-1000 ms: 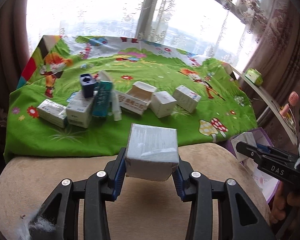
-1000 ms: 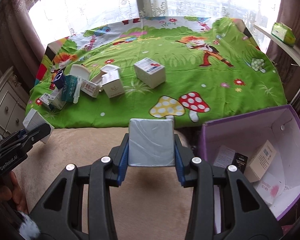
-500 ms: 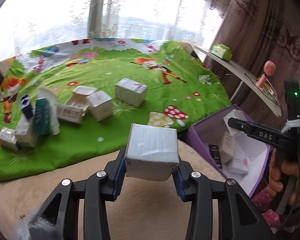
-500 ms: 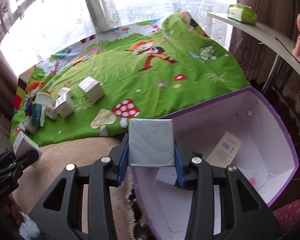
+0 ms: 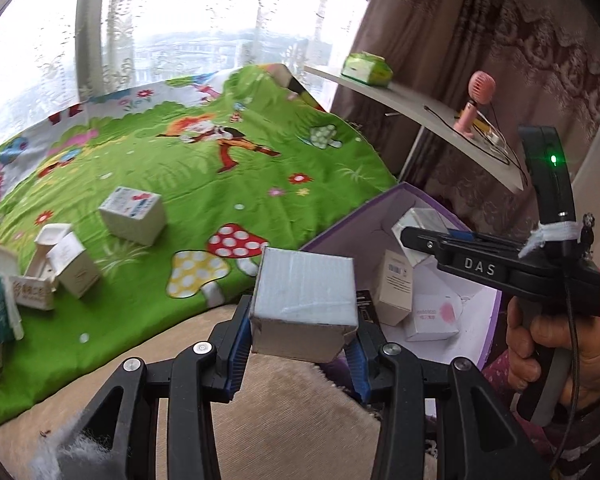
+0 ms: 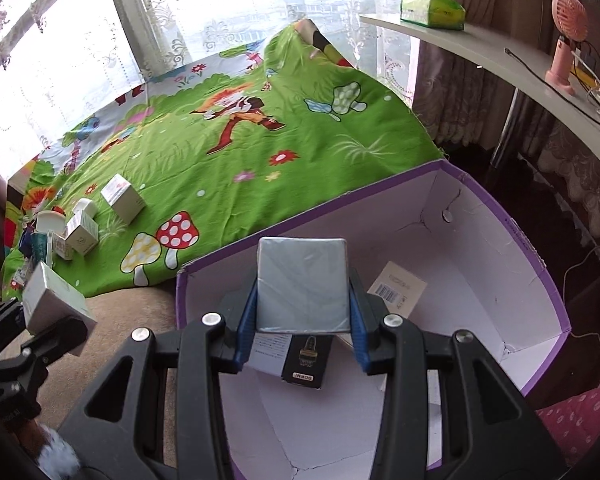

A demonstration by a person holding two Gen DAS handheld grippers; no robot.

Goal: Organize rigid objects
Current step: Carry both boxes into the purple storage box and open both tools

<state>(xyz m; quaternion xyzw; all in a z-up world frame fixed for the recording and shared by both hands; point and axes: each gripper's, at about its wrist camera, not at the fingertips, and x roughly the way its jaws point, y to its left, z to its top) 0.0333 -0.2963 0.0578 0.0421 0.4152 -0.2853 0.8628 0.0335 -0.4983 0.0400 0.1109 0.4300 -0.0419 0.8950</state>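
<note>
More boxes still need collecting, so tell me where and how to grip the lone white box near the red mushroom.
Grip the white box across its two upright side faces, coming down from above. It rests flat on the green cloth, apart from the cluster on its left, with its printed top up, so both sides look free for the fingers. A hand must empty first: both grippers are full.
</note>
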